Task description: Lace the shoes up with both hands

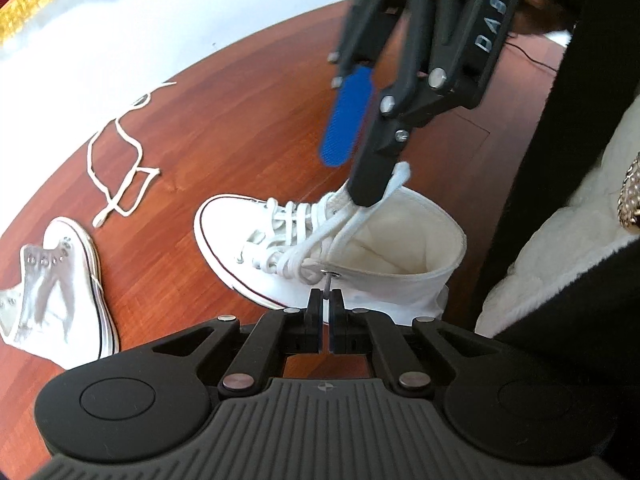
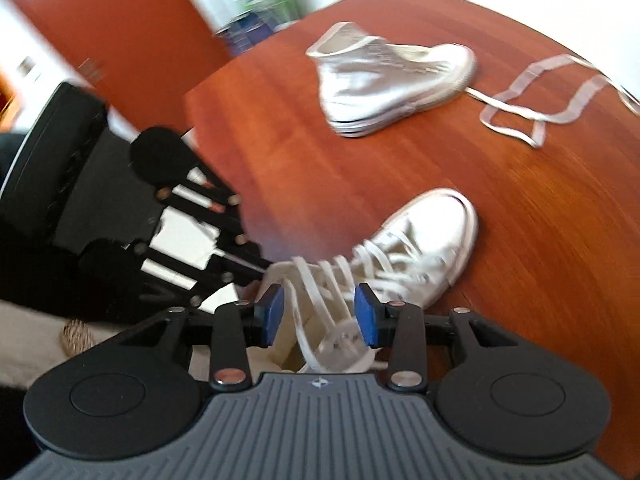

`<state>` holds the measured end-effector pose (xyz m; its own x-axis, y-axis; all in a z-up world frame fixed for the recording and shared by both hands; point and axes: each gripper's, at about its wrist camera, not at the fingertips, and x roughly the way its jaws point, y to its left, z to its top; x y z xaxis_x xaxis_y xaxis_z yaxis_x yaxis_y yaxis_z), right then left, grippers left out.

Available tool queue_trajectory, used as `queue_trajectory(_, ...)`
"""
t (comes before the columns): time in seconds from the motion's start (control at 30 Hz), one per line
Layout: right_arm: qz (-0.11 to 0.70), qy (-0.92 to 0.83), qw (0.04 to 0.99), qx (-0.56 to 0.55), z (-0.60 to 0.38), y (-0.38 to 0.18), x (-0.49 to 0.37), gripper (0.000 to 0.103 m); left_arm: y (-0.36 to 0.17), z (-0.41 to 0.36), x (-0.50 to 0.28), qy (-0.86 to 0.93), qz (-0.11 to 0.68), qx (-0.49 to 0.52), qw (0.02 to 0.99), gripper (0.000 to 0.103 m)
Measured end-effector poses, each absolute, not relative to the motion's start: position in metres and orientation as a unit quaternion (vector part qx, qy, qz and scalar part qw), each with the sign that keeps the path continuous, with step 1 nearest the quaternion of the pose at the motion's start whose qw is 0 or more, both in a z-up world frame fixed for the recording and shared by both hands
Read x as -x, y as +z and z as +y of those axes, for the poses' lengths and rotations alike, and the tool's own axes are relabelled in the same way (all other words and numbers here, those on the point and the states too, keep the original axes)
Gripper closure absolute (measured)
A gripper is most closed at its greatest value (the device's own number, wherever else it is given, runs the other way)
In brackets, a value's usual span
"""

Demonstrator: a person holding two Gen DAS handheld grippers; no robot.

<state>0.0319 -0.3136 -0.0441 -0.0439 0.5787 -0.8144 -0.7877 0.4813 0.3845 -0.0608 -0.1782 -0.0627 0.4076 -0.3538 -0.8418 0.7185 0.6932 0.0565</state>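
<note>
Two white high-top shoes sit on a reddish wooden surface (image 1: 248,92). The near shoe (image 1: 400,276) stands upright, partly laced; the second shoe (image 1: 60,292) lies on its side well apart, a loose lace (image 1: 120,184) beside it. The left gripper (image 1: 326,300) has its fingers pressed together on the lace tip (image 1: 329,282) at an upper eyelet. The right gripper (image 2: 318,314), fingers spread wide, hovers over the near shoe's lace (image 1: 320,240), gripping nothing.

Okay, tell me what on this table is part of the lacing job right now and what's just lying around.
In the job:
- white shoe
- its lace
- left hand-held gripper, pinching the lace tip
- right hand-held gripper, open over the shoe

Lying about:
- second shoe, on its side
- loose lace
</note>
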Motion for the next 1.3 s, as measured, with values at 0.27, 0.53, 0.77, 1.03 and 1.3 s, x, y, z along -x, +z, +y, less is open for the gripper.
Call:
queue_trajectory(0.27, 0.533, 0.384, 0.748, 0.091, -0.322, -0.054, -0.004, 0.062, -0.061, -0.173, 0.067, -0.305, 0.422, -0.189, 0.832, 0.1)
queue_trajectory(0.53, 0.542, 0.334, 0.768, 0.073, -0.331, -0.053, 0.01, 0.055, -0.067, -0.155, 0.067, -0.289, 0.429, -0.17, 0.839, 0.1)
queue_trajectory(0.77, 0.563, 0.319, 0.76, 0.059, -0.325, -0.06, 0.02, 0.055, -0.061, -0.135, 0.067, -0.252, 0.426, -0.15, 0.856, 0.103)
queue_trajectory(1.03, 0.562, 0.311, 0.764, 0.068, -0.311, -0.065, 0.027, 0.055, -0.055, -0.124, 0.066, -0.271, 0.431, -0.14, 0.849, 0.1)
queue_trajectory(1.3, 0.547, 0.324, 0.769, 0.066, -0.318, -0.049, 0.03, 0.055, -0.057, -0.143, 0.068, -0.319, 0.412, -0.211, 0.827, 0.076)
